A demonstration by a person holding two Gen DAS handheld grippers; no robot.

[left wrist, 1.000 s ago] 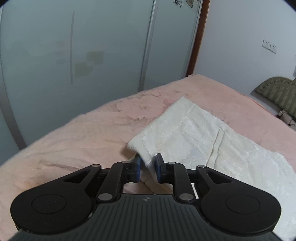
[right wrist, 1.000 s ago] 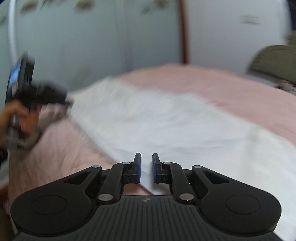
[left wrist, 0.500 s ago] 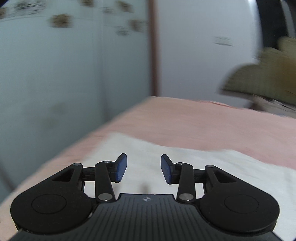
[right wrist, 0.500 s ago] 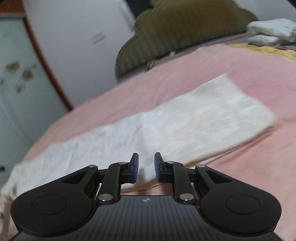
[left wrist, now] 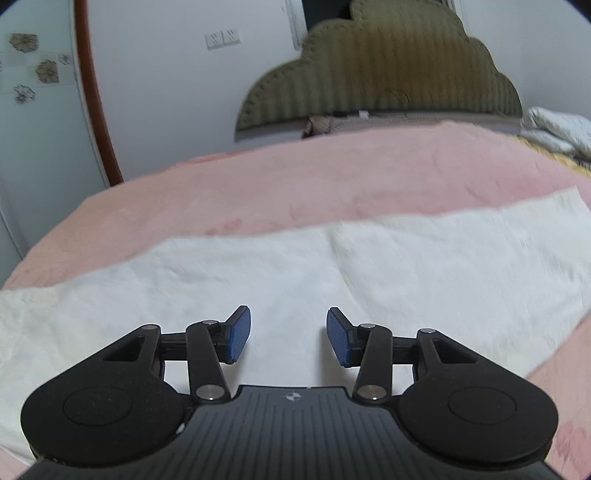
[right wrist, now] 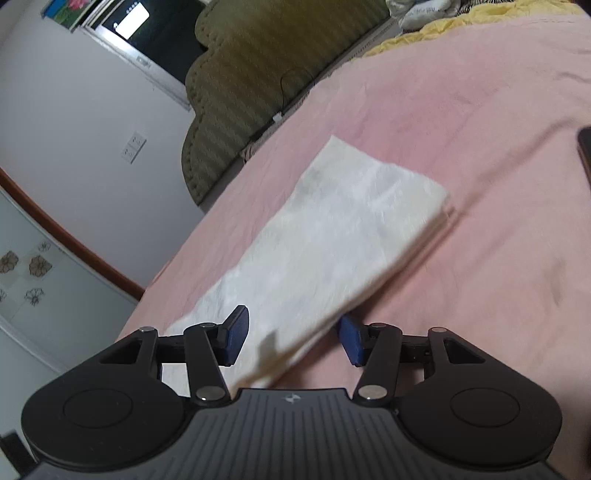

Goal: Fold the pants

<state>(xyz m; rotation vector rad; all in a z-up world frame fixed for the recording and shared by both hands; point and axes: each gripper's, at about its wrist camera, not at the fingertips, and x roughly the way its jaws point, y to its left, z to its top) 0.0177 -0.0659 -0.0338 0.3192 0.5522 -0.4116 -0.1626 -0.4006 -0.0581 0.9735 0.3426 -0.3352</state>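
The white pants (right wrist: 332,251) lie folded lengthwise in a long strip on the pink bed (right wrist: 480,110). Both the left hand-held gripper (left wrist: 288,338) and the right hand-held gripper (right wrist: 291,338) hover spread and empty. Pinching only the top layer could pull the stacked legs apart.

Cream-white pants (left wrist: 369,273) on a pink bedspread (left wrist: 314,184); olive-green ribbed headboard (left wrist: 388,70); black grippers with blue pads (left wrist: 238,334); pale wardrobe door bearing brown flower prints (left wrist: 46,70); yellow blanket (right wrist: 480,18).
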